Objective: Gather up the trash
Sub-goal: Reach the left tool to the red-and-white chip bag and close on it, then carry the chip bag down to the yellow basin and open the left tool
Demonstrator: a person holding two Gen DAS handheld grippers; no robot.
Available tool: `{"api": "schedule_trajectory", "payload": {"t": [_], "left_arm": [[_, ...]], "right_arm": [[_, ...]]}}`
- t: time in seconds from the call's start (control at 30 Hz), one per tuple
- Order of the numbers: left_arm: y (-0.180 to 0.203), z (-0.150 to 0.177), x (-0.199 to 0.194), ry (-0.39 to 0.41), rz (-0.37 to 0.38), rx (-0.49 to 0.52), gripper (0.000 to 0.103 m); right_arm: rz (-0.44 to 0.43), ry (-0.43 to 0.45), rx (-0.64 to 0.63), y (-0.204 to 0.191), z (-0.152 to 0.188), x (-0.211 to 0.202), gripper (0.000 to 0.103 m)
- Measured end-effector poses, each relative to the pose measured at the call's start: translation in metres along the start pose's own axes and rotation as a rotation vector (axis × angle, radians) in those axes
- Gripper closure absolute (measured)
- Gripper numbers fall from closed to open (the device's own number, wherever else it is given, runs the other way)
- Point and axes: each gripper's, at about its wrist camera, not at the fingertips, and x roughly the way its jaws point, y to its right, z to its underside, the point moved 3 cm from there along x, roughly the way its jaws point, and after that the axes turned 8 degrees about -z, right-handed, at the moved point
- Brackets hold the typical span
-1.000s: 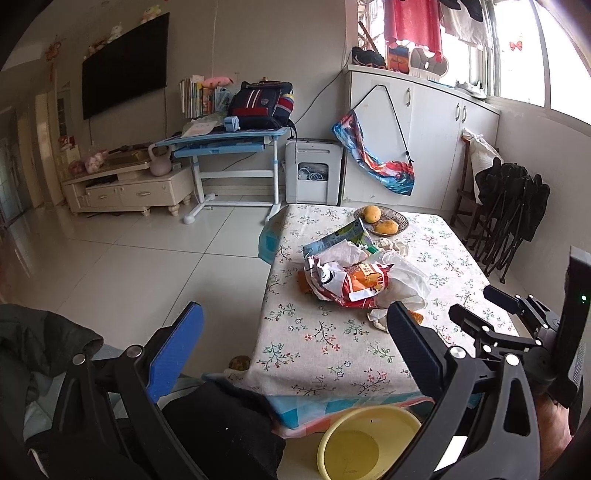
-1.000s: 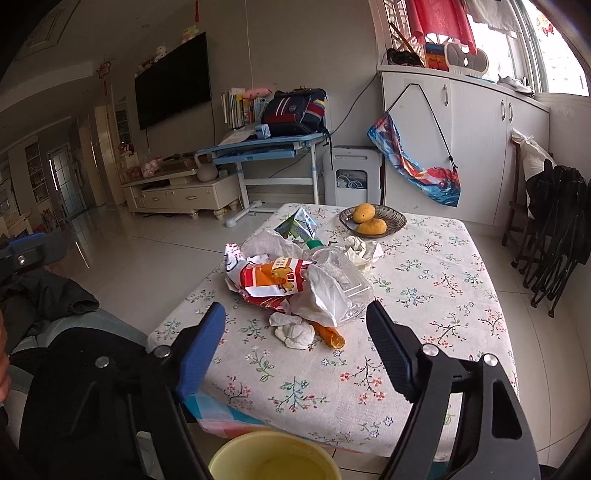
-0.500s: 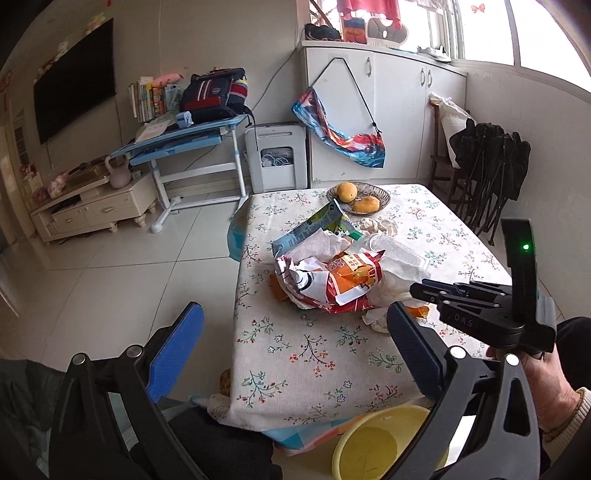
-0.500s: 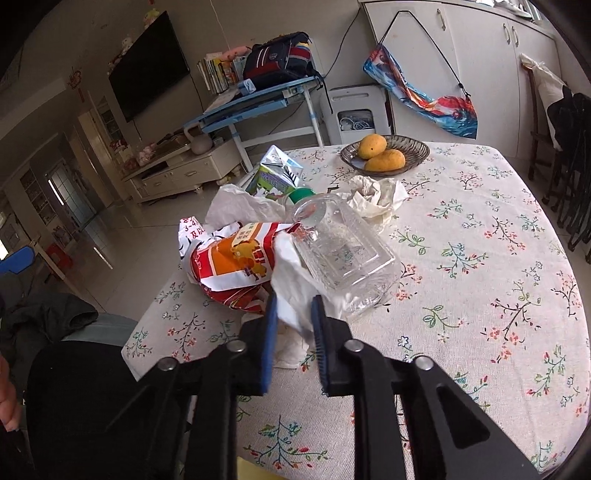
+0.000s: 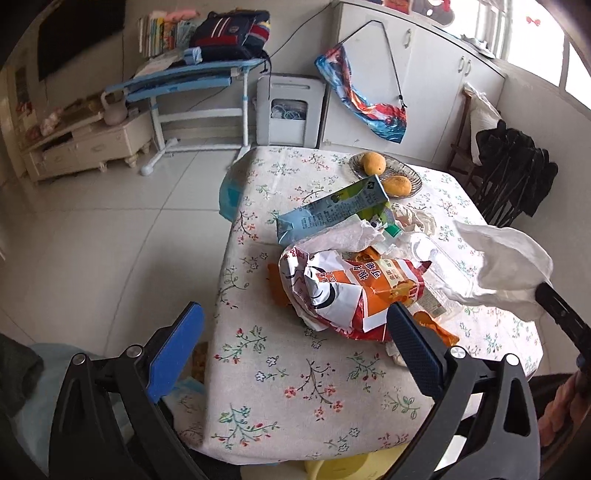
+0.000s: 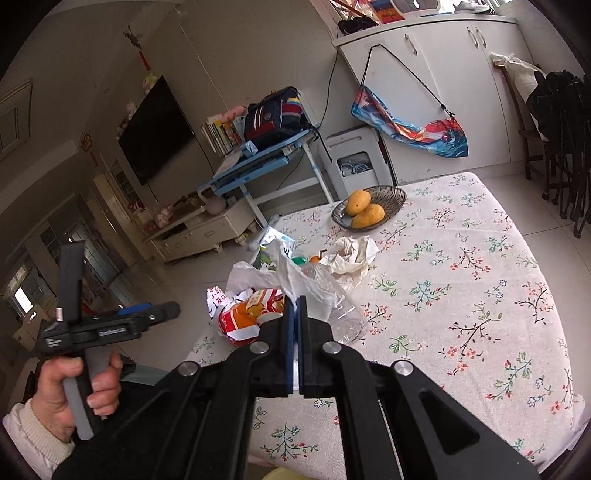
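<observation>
Right gripper [image 6: 295, 301]: jaws just closed, pinching a white plastic bag [image 5: 506, 266] lifted above the table [image 6: 480, 295].
Left gripper [image 5: 295, 343]: jaws wide, empty, over the near table edge.
Trash pile: orange snack wrapper [image 5: 354, 291], clear bottle [image 6: 332, 299], green carton [image 5: 332, 210] mid-table.
Fruit bowl [image 6: 391, 194]: at 12 o'clock beyond the pile.

A lived-in home's main room: a wall-mounted television [image 6: 155, 129] above a cream cabinet [image 5: 85, 146], a child's blue study desk [image 5: 184, 79] carrying a schoolbag [image 5: 231, 35] (books beside it), white cupboards [image 6: 454, 85], and a flower-print clothed surface [image 6: 461, 280] holding a fruit bowl [image 6: 369, 210] near its far edge.
</observation>
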Motion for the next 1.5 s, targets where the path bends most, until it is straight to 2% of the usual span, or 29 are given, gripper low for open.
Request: {"api": "schedule_trajectory", "payload": {"t": [0.13, 0.17, 0.23, 0.33, 0.37, 0.4, 0.5, 0.8, 1.0, 1.1, 1.23, 1.4, 1.5], "left_arm": [[0.000, -0.003, 0.037, -0.056, 0.002, -0.095, 0.007], [0.001, -0.005, 0.044, -0.065, 0.004, -0.109, 0.010], [0.006, -0.007, 0.053, -0.073, 0.003, -0.119, 0.022], [0.012, -0.007, 0.070, -0.123, 0.016, -0.122, 0.049], [0.013, -0.007, 0.074, -0.140, 0.032, -0.128, 0.070], [0.013, -0.007, 0.077, -0.149, 0.037, -0.134, 0.079], [0.012, -0.009, 0.068, -0.119, 0.067, -0.147, 0.086], [-0.005, -0.013, -0.003, 0.038, 0.099, -0.159, 0.089], [-0.010, -0.012, -0.054, 0.131, 0.099, -0.122, 0.089], [-0.013, -0.010, -0.075, 0.164, 0.097, -0.110, 0.089], [-0.015, -0.004, -0.094, 0.191, 0.095, -0.089, 0.088], [-0.015, 0.009, -0.112, 0.202, 0.107, -0.072, 0.088], [-0.011, 0.019, -0.117, 0.201, 0.109, -0.053, 0.088]], "right_arm": [[-0.016, 0.016, 0.020, 0.003, 0.001, -0.008, 0.101], [-0.017, 0.015, 0.022, 0.003, 0.001, -0.007, 0.101], [-0.018, 0.012, 0.028, 0.005, 0.001, -0.005, 0.101], [-0.023, 0.007, 0.041, 0.010, 0.002, -0.003, 0.101], [-0.026, 0.006, 0.045, 0.011, 0.003, -0.003, 0.101], [-0.027, 0.004, 0.046, 0.011, 0.003, -0.002, 0.101], [-0.032, 0.007, 0.040, 0.009, 0.003, -0.005, 0.101], [-0.068, 0.027, 0.013, -0.006, 0.004, -0.021, 0.101], [-0.110, -0.027, -0.025, -0.027, 0.017, -0.033, 0.101], [-0.131, -0.117, -0.055, -0.041, 0.037, -0.033, 0.101], [-0.145, -0.293, -0.090, -0.057, 0.076, -0.028, 0.101], [-0.102, -0.473, -0.119, -0.062, 0.126, -0.020, 0.101], [-0.070, -0.544, -0.118, -0.058, 0.146, -0.012, 0.101]]}}
